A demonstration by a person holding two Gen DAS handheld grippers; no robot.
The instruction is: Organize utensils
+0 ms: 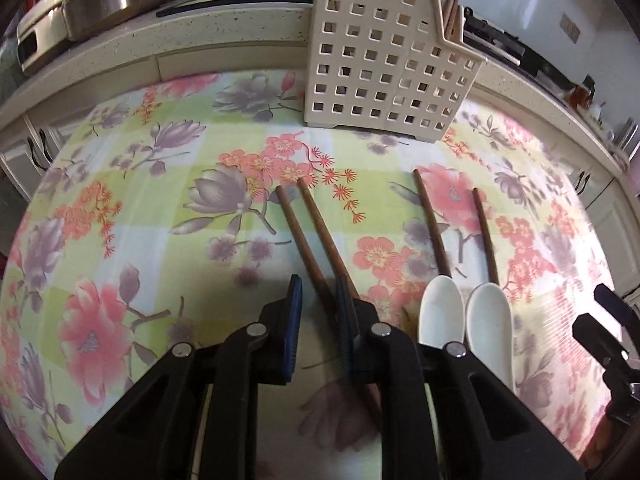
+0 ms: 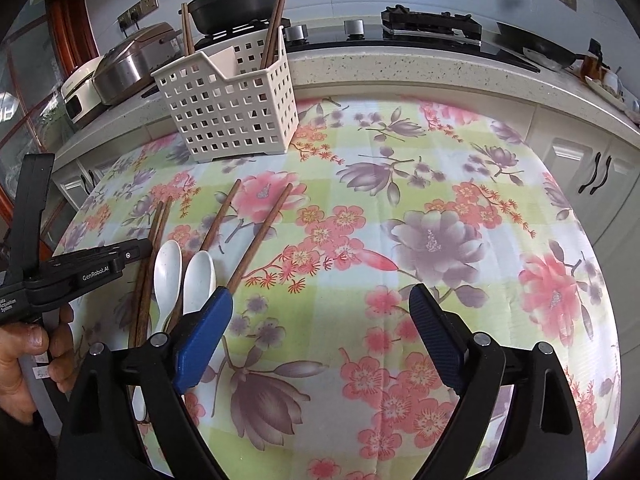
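Floral vinyl cloth [image 2: 400, 208] in pink, purple and green is covering the table, and a cream perforated plastic utensil basket [image 1: 384, 64] is standing at its far edge, already holding several brown wooden chopsticks. Two white ceramic spoons [image 1: 466, 312] are lying near the middle with a loose pair of chopsticks [image 1: 456, 228] beyond them. Left of these, the left gripper [image 1: 318, 308] is narrowing its blue pads around another pair of dark wooden chopsticks [image 1: 316, 224]; whether they are pinching yet I cannot tell. The right gripper [image 2: 320, 320] is hanging wide open over bare cloth, holding nothing. Judging by this, a chopstick pickup is under way; next comes a firm squeeze, a lift, then tipping them upright into the basket.
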